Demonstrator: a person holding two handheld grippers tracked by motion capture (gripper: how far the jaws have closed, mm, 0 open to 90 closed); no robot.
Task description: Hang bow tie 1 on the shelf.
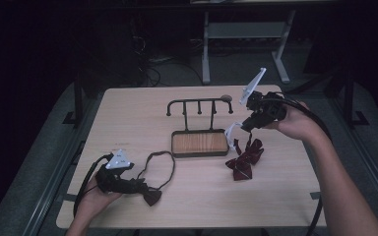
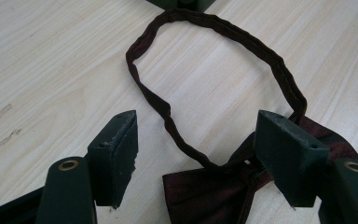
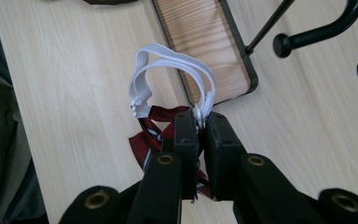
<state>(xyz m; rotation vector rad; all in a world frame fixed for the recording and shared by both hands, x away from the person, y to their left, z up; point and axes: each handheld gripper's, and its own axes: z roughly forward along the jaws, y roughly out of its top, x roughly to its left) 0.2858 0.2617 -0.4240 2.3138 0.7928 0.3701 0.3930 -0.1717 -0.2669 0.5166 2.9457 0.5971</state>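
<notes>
Pale wood-grain table [image 1: 192, 196], smooth, rounded corners, dark floor past every edge. Near its centre a black metal rack [image 1: 199, 105] with hooked pegs rises from a shallow wood-lined tray [image 1: 200, 143]. Right gripper [image 3: 201, 122] has its jaws pressed together on a white elastic strap [image 3: 168, 58], flat ribbed band arched in a loop above the pads. Below it hangs a dark red striped bow tie [image 1: 244, 160], soft and crumpled; in the high view its lower folds seem to rest on the table just right of the tray, hard to be sure. Left gripper [image 2: 196, 154] sits low near the front left edge, jaws apart, pads on either side of a plain dark bow tie [image 2: 214, 191] lying flat, not pressing it. Its thin cord neck loop [image 2: 205, 51] lies open in an oval toward the tray. Bare table between the two ties and along the front edge.
</notes>
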